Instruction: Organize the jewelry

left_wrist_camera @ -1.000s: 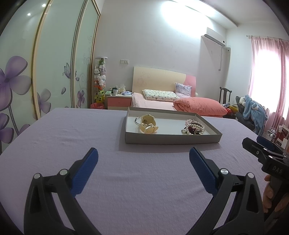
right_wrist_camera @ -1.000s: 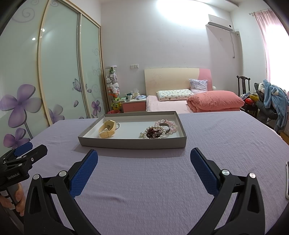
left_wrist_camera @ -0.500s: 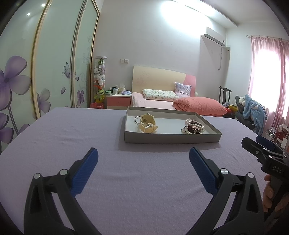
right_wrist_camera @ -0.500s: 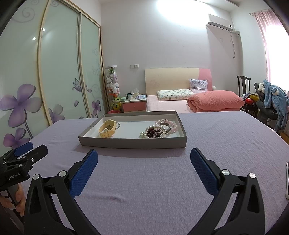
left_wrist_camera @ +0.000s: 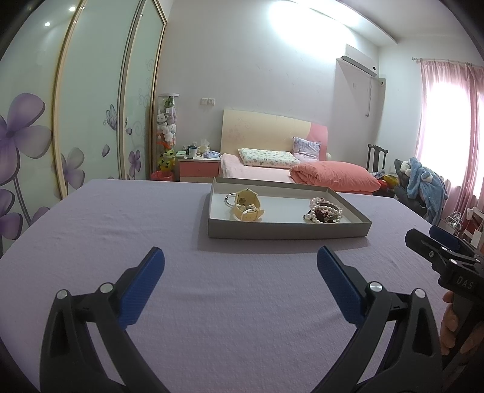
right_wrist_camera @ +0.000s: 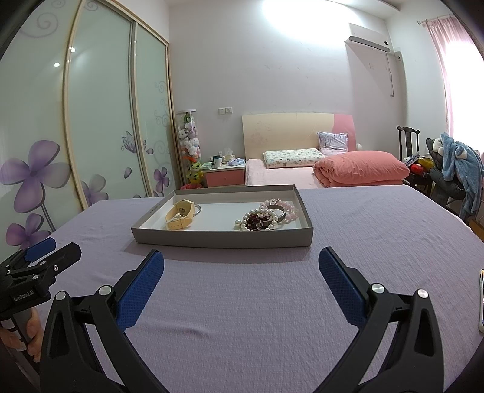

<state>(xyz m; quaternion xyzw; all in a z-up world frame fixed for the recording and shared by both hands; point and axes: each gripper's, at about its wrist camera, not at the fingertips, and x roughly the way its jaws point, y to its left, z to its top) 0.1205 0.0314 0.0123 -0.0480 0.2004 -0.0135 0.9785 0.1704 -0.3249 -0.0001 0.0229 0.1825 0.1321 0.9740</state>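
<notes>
On grey tray [right_wrist_camera: 222, 238] — cream watch [right_wrist_camera: 180, 215], pearl bracelets [right_wrist_camera: 266, 215] heaped.

Brightly and evenly lit, with a blown-out ceiling glare [left_wrist_camera: 302, 24] washing over the top of the back wall in both views. Overexposed too at the curtained window [left_wrist_camera: 444, 127], pink and featureless. Soft shadow under the near wall of the tray [right_wrist_camera: 224, 238], spread across the lilac tabletop [right_wrist_camera: 242, 302]. Small lamp reflections on the glossy wardrobe doors [left_wrist_camera: 90, 105]. Strong fisheye bending at the edges, door frames curved, corners vignetted black. Sharp at mid-distance; slightly soft on the near blue fingers [left_wrist_camera: 142, 287]. Mild pink-violet cast throughout.
</notes>
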